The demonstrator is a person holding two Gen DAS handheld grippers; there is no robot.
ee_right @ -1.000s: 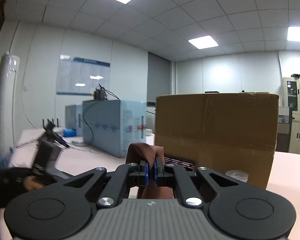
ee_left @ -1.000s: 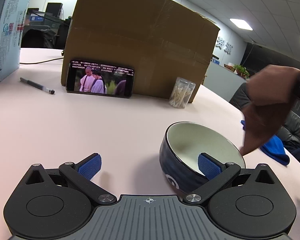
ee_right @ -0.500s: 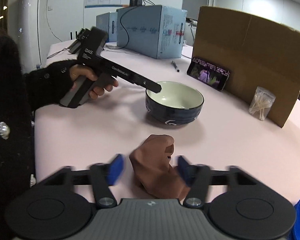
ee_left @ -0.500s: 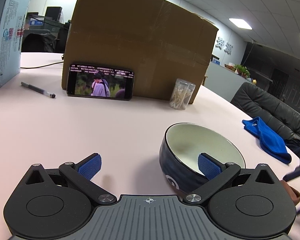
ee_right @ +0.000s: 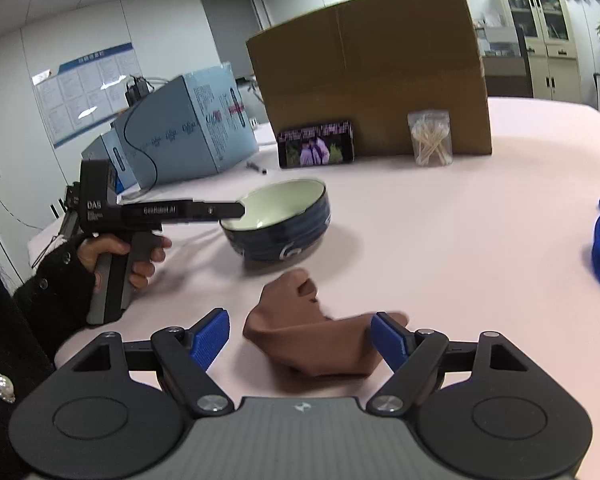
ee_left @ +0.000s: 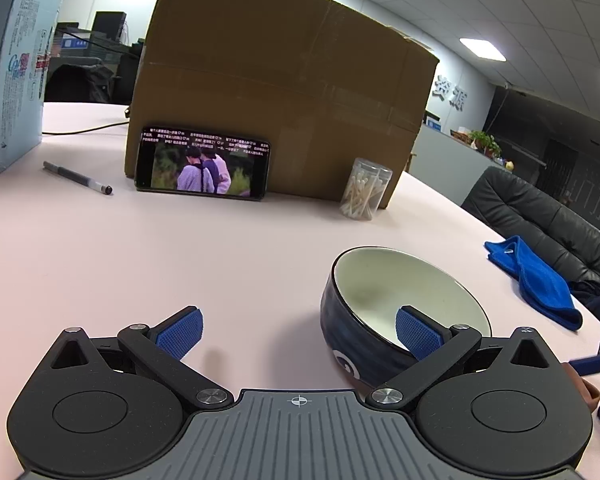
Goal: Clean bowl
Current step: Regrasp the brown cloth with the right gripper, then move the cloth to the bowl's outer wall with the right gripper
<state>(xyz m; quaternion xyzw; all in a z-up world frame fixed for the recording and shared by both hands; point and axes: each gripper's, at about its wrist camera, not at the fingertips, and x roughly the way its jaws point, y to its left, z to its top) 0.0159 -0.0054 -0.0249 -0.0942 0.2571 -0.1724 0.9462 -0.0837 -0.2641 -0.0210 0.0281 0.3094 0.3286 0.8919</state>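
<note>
A dark blue bowl (ee_left: 384, 300) with a white inside stands on the pink table; it also shows in the right wrist view (ee_right: 284, 216). My left gripper (ee_left: 298, 334) is open, its right finger over the bowl's near rim, its left finger outside the bowl. A brown cloth (ee_right: 312, 336) lies crumpled on the table in front of the bowl. My right gripper (ee_right: 300, 340) is open, with the cloth lying loose between its fingers. The left gripper's finger (ee_right: 204, 212) reaches over the bowl's rim in the right wrist view.
A large cardboard box (ee_left: 284, 92) stands behind, with a phone (ee_left: 202, 168) playing video leaning on it. A jar of cotton swabs (ee_left: 364, 188), a pen (ee_left: 78, 178), a blue carton (ee_left: 12, 92) and a blue cloth (ee_left: 536, 280) at the right edge.
My right gripper came down from high up, opened and let the brown cloth go on the table near the bowl. My left gripper stayed at the bowl.
</note>
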